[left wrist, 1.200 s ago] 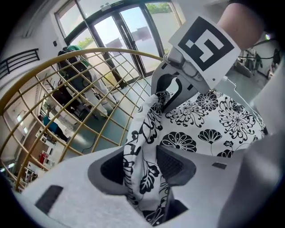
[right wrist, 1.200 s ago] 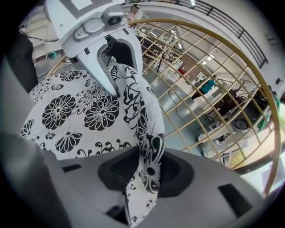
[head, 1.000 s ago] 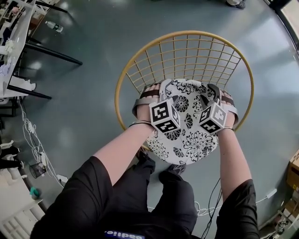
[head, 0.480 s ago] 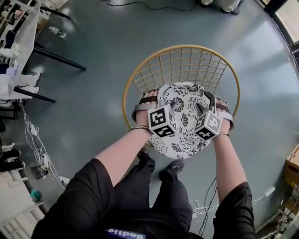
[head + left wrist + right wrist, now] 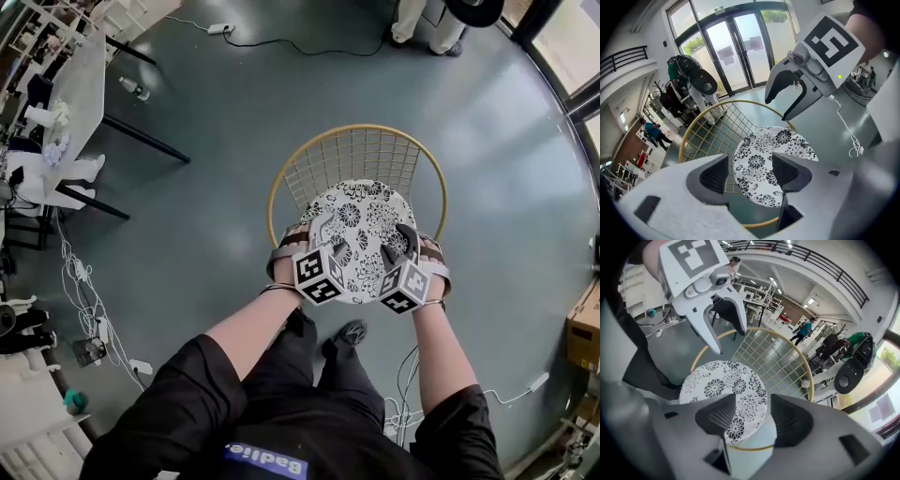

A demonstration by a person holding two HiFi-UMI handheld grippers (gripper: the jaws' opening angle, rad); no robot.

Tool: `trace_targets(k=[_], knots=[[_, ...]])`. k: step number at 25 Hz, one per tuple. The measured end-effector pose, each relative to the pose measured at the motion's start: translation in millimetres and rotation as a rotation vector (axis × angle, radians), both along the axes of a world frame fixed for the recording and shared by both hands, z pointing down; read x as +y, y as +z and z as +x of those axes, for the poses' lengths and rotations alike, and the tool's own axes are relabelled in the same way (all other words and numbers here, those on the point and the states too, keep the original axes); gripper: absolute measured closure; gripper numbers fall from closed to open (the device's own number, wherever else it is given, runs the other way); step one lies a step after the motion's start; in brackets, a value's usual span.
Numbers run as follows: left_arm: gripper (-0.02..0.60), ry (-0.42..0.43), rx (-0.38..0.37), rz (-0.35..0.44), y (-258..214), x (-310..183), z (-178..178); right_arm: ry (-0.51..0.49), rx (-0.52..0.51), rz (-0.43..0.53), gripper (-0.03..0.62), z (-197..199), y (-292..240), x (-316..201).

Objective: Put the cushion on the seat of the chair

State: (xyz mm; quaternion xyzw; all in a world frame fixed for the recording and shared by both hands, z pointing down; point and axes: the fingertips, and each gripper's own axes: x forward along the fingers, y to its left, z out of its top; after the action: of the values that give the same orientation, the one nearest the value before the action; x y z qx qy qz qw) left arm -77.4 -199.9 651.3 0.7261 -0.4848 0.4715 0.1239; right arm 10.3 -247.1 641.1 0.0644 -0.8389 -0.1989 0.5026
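The round white cushion (image 5: 361,220) with black flowers lies flat on the seat of the gold wire chair (image 5: 281,183). My left gripper (image 5: 328,234) hovers over the cushion's near left edge, and the right gripper (image 5: 401,239) over its near right edge. Both are above it and apart from it. In the left gripper view the cushion (image 5: 761,161) shows far below between my open pads (image 5: 715,176), and the right gripper (image 5: 780,105) hangs open alongside. The right gripper view shows the cushion (image 5: 719,385) beneath open pads (image 5: 790,420), and the left gripper (image 5: 729,336) is open too.
The chair's wire back (image 5: 361,155) curves round the far side of the seat. A white table (image 5: 70,84) with a bottle (image 5: 136,89) stands far left. Cables (image 5: 80,300) trail on the grey floor, a cardboard box (image 5: 586,323) sits at the right, and a person's legs (image 5: 427,23) show at the top.
Both grippers have risen off the cushion's sides and drawn back toward the person. The cushion stays on the seat. The chair looks smaller as the view climbs.
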Motion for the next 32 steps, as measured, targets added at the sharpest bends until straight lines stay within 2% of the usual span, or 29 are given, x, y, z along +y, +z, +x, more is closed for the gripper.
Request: trace_targets(k=[6,9,15,20,25,32], knots=[[0.279,-0.014,0.059,0.007,-60,39,30,0.027,-0.048,-0.017,0.365,20,-67,46],[0.3,-0.016,0.095,0.023,-92,54,44,0.044,-0.075,-0.03,0.373,25,-98,62],[0.412,0.025,0.171,0.077,-160,69,72,0.103,-0.165,-0.078,0.453,27,-156,83],[0.5,0.043,0.229,0.16,-218,88,90,0.127,-0.243,-0.08,0.52,30,-207,104],[0.532,0.034,0.271,0.226,-254,105,94,0.131,-0.327,-0.089,0.537,33,-243,124],[0.561,-0.025,0.434,0.288,-289,127,101,0.166,-0.496,-0.187,0.549,35,-287,143]])
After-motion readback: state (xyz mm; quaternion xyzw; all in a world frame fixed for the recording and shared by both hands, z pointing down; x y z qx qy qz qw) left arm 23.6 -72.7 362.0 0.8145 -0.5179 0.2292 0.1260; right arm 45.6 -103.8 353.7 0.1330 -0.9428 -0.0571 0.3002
